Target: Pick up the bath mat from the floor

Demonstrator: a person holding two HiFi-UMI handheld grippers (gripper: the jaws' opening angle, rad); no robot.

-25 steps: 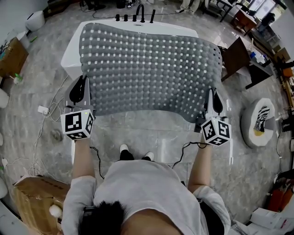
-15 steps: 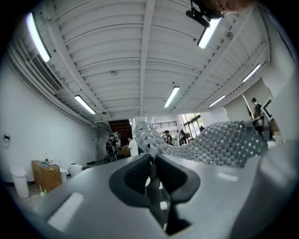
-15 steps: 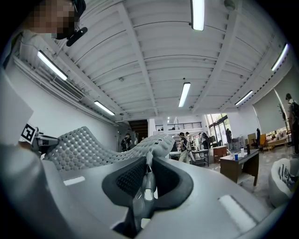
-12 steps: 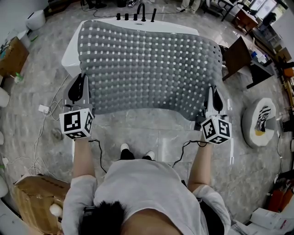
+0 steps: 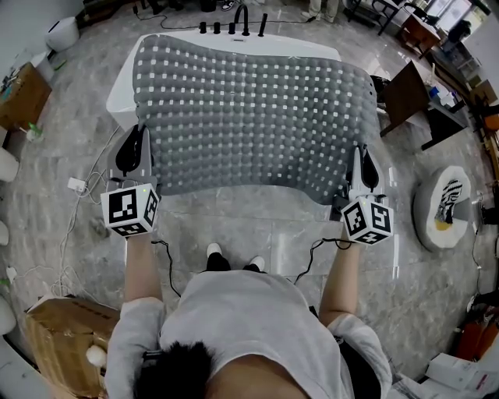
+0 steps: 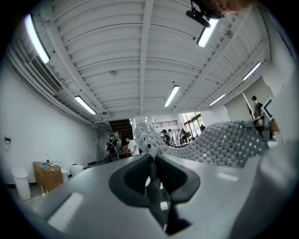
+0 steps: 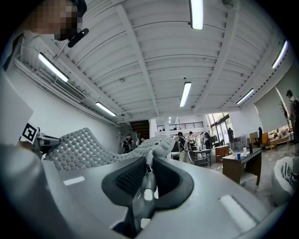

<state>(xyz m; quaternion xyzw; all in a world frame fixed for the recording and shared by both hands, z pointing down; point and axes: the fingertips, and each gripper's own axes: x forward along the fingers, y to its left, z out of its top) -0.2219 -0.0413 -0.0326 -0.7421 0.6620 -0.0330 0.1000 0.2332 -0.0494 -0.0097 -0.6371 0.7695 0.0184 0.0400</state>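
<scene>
The grey bath mat [image 5: 249,117], dotted with small white squares, hangs spread out flat in the air above a white bathtub [image 5: 117,86]. My left gripper [image 5: 132,153] is shut on the mat's near left corner, and my right gripper [image 5: 361,167] is shut on its near right corner. In the left gripper view the mat [image 6: 224,144] runs off to the right from the left gripper [image 6: 150,161], whose jaws pinch its edge. The right gripper view shows the mat [image 7: 79,144] stretching left from the right gripper [image 7: 148,163], its edge squeezed between the dark pads.
Black taps [image 5: 238,19] stand at the tub's far end. A brown table [image 5: 401,97] is at the right, with a round white stand [image 5: 440,206] below it. A cardboard box [image 5: 54,343] sits at the lower left and cables [image 5: 78,187] trail over the marble floor.
The mat and both grippers have barely shifted. Both corners stay gripped and the mat stays spread over the tub.
</scene>
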